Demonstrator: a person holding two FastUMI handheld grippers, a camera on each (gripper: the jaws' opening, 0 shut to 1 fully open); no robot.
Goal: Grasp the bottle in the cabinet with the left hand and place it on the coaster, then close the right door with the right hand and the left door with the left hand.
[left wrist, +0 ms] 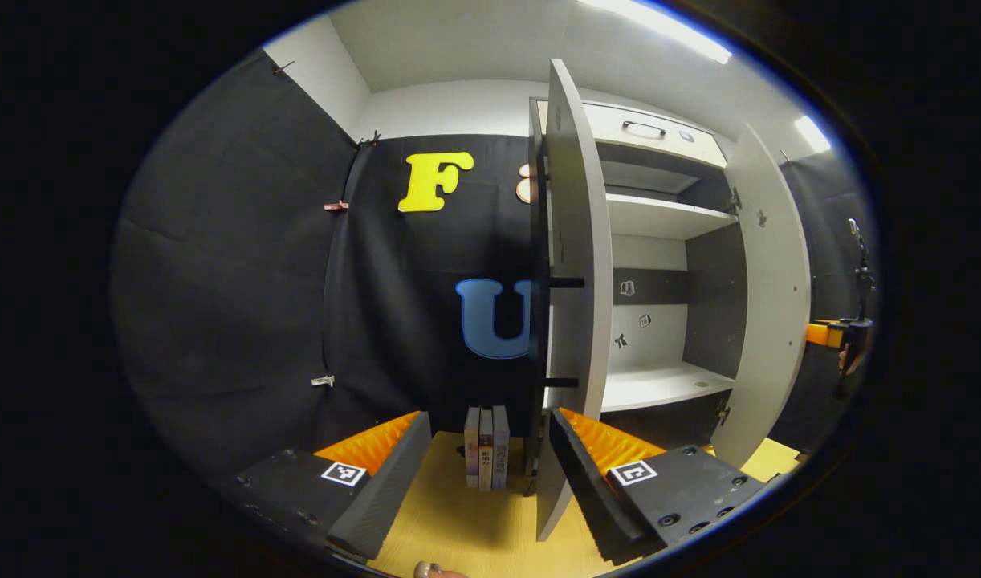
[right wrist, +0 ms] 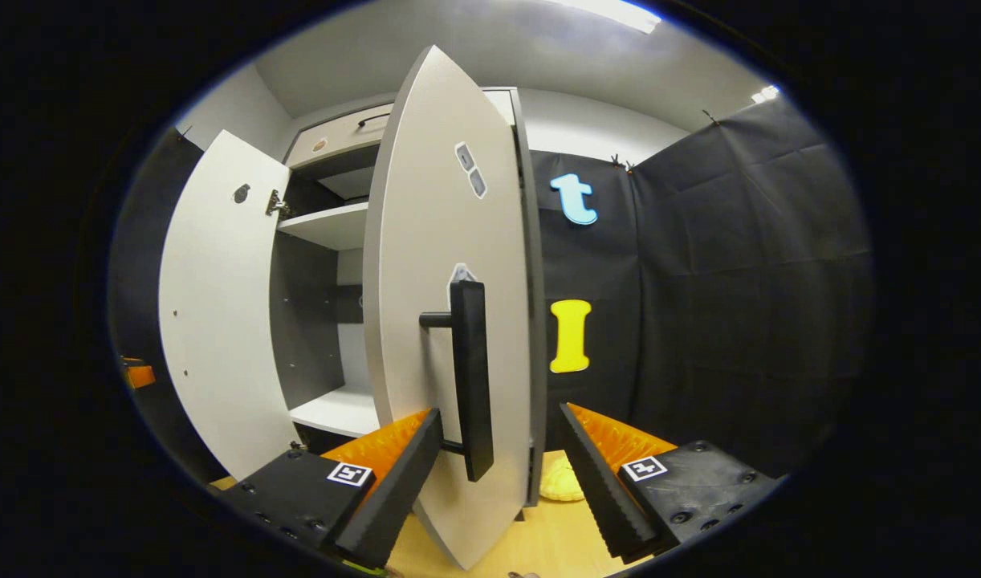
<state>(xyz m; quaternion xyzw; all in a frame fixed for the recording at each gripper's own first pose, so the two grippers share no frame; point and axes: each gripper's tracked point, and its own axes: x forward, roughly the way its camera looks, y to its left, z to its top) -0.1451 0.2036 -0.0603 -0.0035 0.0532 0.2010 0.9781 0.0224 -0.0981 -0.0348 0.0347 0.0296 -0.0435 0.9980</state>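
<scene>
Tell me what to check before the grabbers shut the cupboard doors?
1. Right gripper open: ok.
2. Right door between its fingers, black handle near: ok.
3. Left gripper open: ok.
4. Left door by its fingers: ok, though touching cannot tell.
5. Bottom shelf without the bottle: ok.
6. Bottle on coaster: cannot tell.

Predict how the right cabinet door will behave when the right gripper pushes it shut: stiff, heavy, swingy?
The right door looks like a rigid flat panel, so it should not flex. It hangs on side hinges, so a light push probably swings it freely. Its bar handle lies between the right gripper's open fingers and may catch.
</scene>
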